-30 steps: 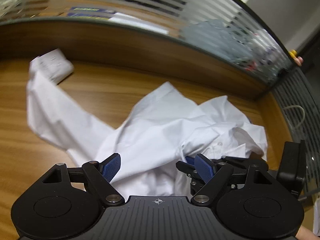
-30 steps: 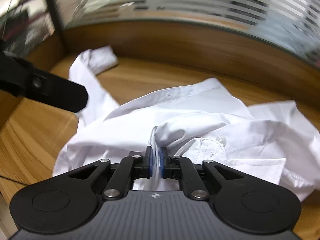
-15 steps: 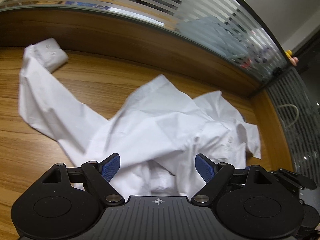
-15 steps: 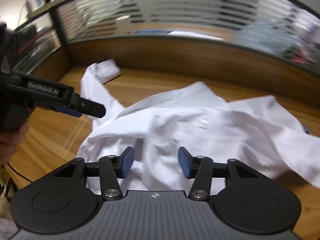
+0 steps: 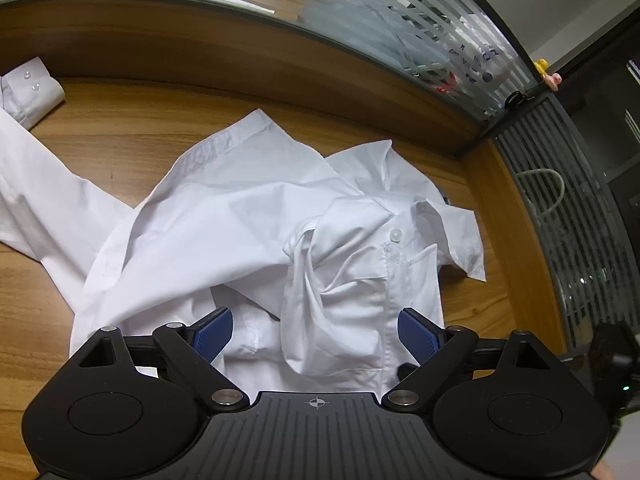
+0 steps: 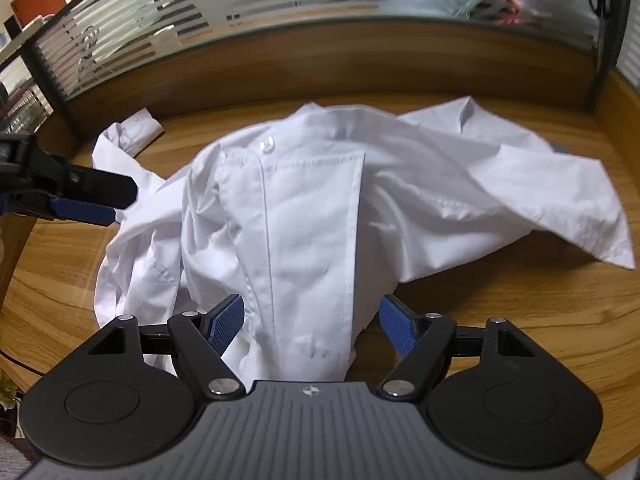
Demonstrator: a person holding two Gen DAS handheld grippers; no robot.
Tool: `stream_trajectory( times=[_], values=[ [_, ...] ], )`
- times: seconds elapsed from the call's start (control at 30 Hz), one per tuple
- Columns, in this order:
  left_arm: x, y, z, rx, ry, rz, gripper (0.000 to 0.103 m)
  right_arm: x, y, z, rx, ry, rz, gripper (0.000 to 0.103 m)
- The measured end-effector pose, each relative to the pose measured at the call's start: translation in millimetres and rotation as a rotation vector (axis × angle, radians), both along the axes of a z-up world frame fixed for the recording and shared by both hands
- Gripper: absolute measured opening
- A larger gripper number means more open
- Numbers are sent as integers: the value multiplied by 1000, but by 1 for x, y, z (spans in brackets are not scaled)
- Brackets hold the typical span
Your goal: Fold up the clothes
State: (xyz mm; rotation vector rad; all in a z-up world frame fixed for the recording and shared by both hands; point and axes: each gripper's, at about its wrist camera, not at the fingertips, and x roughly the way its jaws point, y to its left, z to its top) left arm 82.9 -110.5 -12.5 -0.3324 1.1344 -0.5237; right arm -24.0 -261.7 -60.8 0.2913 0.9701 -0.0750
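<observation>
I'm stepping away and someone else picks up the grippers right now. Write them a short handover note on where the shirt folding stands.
Left hand-held gripper: jaws opening, nothing gripped; crumpled cloth lies below, between the pads.
Right hand-held gripper: jaws opening, holding nothing; the button placket lies between its pads.
Shirt: white, lying bunched on the wooden desk, one sleeve stretched out with its cuff near the back wall, collar and top button up.
Done: no fold made yet.
Left: spread the shirt flat, fold in sleeves and sides, fold up.
</observation>
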Motion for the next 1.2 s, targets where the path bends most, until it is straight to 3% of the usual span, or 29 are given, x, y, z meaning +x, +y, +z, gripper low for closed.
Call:
stream_trajectory(
  times=[0.1,0.17,0.23,0.33,0.4,0.53,0.73,0.77,0.83,0.87,0.9,1.07,1.13,1.2],
  values=[
    [1,0,1,-14,12,12,92,3,1,-4,16,-2,14,75],
    [0,-2,3,-26,18,17,93,3,4,-2,26,-14,25,56],
    [-1,-3,5,-39,19,14,93,2,9,2,35,-32,40,50],
    [-4,-7,8,-51,11,-4,96,-2,24,13,46,-65,88,20],
    [-7,-8,7,-50,12,-10,97,-1,39,18,58,-80,147,14],
    [-12,-5,4,-62,24,-8,98,4,74,21,31,-84,293,13],
    [-16,2,-10,-4,50,26,95,18,105,20,-20,-72,476,12],
    [-18,5,-12,0,42,36,84,19,109,20,-20,-73,507,13],
    [-20,11,-15,11,19,53,52,21,116,21,-22,-71,565,13],
    [-21,12,-15,25,6,57,22,21,118,20,-27,-67,585,13],
    [-21,14,-15,56,-9,71,17,22,119,20,-28,-63,597,13],
    [-14,29,-19,162,-64,166,20,19,104,25,-5,-71,579,23],
    [-9,35,-22,177,-59,180,29,17,90,27,2,-73,538,24],
    [-8,39,-20,193,-69,165,54,16,75,29,-10,-68,478,28]
  ],
)
